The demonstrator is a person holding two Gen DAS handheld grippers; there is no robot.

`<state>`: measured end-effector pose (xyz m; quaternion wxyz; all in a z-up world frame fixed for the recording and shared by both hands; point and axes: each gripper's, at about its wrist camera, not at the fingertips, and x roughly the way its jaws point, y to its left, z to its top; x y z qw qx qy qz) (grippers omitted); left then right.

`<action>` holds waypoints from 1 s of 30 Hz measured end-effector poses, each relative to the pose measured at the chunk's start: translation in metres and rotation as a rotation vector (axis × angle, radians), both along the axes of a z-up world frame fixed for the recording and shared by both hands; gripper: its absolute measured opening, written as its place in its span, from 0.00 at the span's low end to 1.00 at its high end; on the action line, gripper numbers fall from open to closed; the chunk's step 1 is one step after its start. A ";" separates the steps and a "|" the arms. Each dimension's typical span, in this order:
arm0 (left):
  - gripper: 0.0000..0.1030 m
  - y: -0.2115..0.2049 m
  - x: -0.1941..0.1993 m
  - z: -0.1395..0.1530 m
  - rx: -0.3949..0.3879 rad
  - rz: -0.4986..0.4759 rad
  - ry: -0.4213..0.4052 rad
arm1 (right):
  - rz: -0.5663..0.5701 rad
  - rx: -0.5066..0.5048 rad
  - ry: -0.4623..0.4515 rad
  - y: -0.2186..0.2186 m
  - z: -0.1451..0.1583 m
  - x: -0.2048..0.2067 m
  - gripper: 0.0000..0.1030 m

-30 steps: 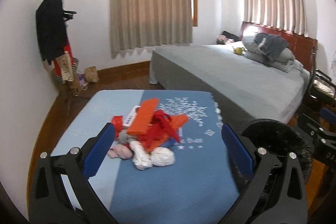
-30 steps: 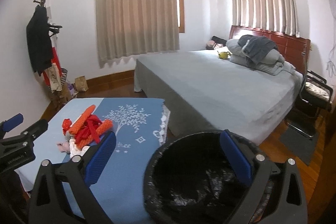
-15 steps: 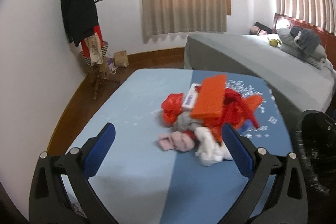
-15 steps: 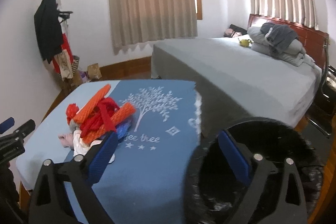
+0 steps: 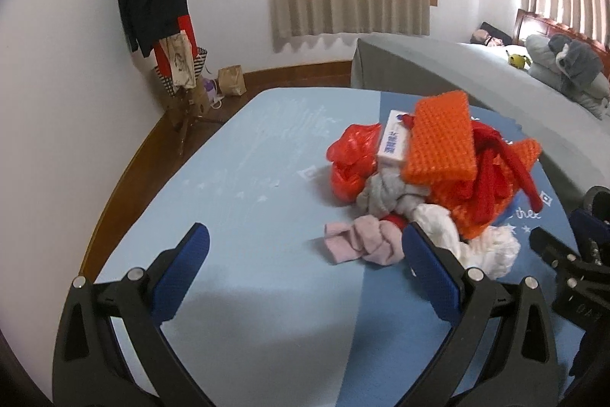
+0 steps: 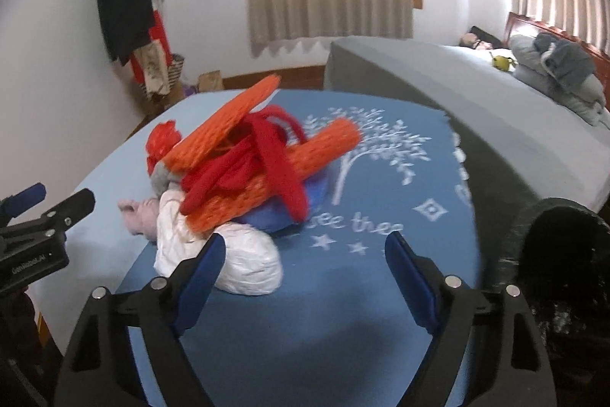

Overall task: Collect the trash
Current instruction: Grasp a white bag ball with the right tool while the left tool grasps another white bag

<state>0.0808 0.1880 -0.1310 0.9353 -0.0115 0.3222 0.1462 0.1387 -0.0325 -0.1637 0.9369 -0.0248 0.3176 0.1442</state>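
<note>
Blue-padded fingers of the right gripper [image 6: 301, 267] stand wide apart over the dark blue half of the table cloth [image 6: 343, 323], with nothing between them; the jaws have just been closing a little. Its left pad sits in front of the white crumpled bag [image 6: 248, 266], and whether it touches the bag is hard to say from this angle. The left gripper [image 5: 305, 269] is also spread wide and holds nothing, its right pad just before the pink rag [image 5: 362, 243].

Trash lies in one heap near the middle of the table: orange foam netting [image 6: 274, 174] and red straps [image 6: 267, 155] on top, a red plastic bag [image 5: 350, 155] and a small white box [image 5: 394, 142] at the far left side, a grey cloth [image 5: 381, 191] beneath. Something blue [image 6: 289, 212] under the netting is mostly covered and I cannot make out what it is.

A black bin [image 6: 564, 273] stands at the table's right edge, cut off by the frame, its inside dark. The right wrist view is somewhat blurred. Beyond are a grey bed [image 6: 457, 90] and a coat rack [image 5: 160, 10].
</note>
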 end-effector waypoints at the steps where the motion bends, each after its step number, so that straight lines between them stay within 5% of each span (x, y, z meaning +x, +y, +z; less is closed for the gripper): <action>1: 0.95 0.000 0.001 -0.002 -0.001 0.001 0.003 | 0.007 -0.005 0.005 0.004 -0.003 0.002 0.81; 7: 0.95 0.006 0.007 -0.008 0.004 0.004 0.014 | 0.062 -0.011 0.082 0.022 -0.023 0.015 0.66; 11: 0.95 0.008 0.009 -0.011 -0.009 0.002 0.023 | 0.143 0.043 0.125 0.024 -0.026 0.018 0.31; 17: 0.95 -0.004 0.011 -0.012 -0.019 -0.013 0.025 | 0.178 0.070 0.139 0.019 -0.022 0.012 0.25; 25: 0.94 -0.033 0.015 -0.016 -0.051 -0.077 0.033 | 0.080 0.032 0.093 -0.020 -0.007 0.003 0.25; 30: 0.75 -0.060 0.024 -0.022 -0.059 -0.145 0.053 | 0.018 0.041 0.087 -0.044 -0.007 0.007 0.25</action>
